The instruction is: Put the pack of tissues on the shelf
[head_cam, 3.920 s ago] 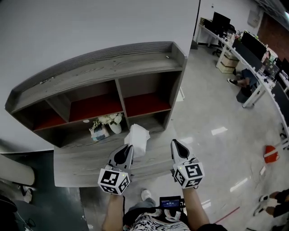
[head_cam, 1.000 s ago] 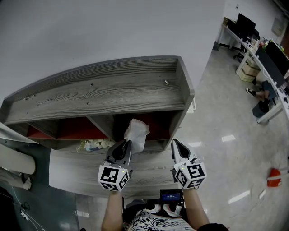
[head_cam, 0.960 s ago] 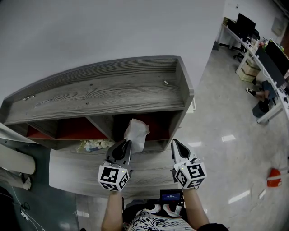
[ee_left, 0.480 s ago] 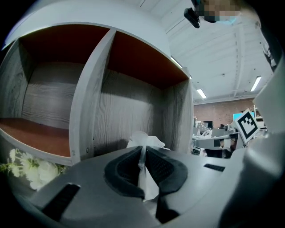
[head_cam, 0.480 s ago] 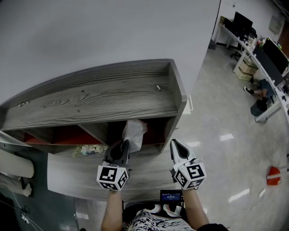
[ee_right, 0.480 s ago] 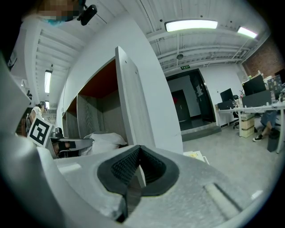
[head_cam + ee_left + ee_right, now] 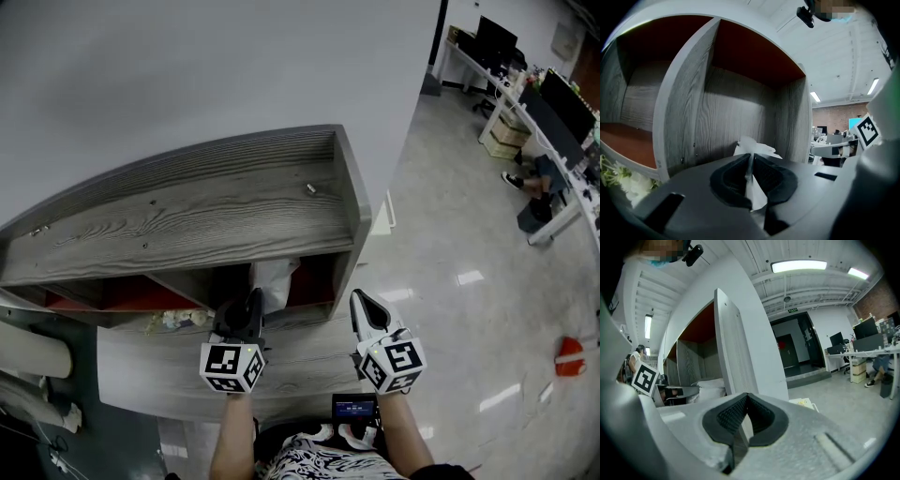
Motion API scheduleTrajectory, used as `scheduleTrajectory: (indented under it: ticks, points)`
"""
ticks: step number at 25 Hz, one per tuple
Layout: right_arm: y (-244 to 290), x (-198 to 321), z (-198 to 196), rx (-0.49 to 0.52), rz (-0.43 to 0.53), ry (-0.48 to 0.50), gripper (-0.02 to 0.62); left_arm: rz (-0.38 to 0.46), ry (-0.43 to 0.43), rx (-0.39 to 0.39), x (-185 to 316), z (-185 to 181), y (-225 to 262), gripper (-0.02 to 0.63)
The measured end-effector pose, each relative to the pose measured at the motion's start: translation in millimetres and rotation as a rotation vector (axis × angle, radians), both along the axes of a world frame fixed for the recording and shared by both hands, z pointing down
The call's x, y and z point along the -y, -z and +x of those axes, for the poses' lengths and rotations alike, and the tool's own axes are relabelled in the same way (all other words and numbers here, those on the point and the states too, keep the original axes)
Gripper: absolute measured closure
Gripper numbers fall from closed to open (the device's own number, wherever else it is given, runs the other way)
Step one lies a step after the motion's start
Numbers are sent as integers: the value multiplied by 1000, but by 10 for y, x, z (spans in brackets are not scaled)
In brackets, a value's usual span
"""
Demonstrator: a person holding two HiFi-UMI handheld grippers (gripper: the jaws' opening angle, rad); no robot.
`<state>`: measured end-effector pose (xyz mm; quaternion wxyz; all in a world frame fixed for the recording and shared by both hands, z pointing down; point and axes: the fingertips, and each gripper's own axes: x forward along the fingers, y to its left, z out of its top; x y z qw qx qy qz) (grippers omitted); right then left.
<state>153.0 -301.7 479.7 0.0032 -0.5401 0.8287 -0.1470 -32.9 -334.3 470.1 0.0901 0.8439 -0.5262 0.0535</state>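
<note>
The pack of tissues (image 7: 273,279) is white and soft, and its top sits at the mouth of the shelf's (image 7: 187,220) right-hand compartment, partly under the top board. My left gripper (image 7: 251,305) is shut on the pack's thin plastic edge (image 7: 751,180), with the crumpled top (image 7: 754,146) rising beyond the jaws. Ahead of it stand the grey divider (image 7: 682,108) and the red-backed compartment. My right gripper (image 7: 361,305) is shut and empty, level with the left one and just right of the shelf's end panel (image 7: 733,357). The right gripper view shows the pack (image 7: 710,384) at its left.
A bunch of white flowers (image 7: 173,319) lies in the lower left compartment. A low grey ledge (image 7: 309,342) runs under both grippers. A small object (image 7: 311,188) sits on the shelf top. Desks with monitors (image 7: 553,103) and an orange thing (image 7: 569,356) are far right on the glossy floor.
The left gripper and the pack have moved forward, so the pack now reaches under the shelf's top board. The right gripper has kept its place beside it.
</note>
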Motion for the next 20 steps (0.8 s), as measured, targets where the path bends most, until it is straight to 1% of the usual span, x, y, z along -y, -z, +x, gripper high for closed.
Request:
scheduleTrajectory:
  ticks: [5, 10, 20]
  points:
    - [2, 34, 56, 15, 0, -12, 592, 9, 14, 17, 80, 16, -9, 588]
    - [-29, 50, 14, 17, -6, 5, 592, 17, 19, 51, 97, 35, -26, 588]
    - [-16, -1, -76, 16, -5, 24, 593, -9, 15, 43, 102, 38, -61, 586]
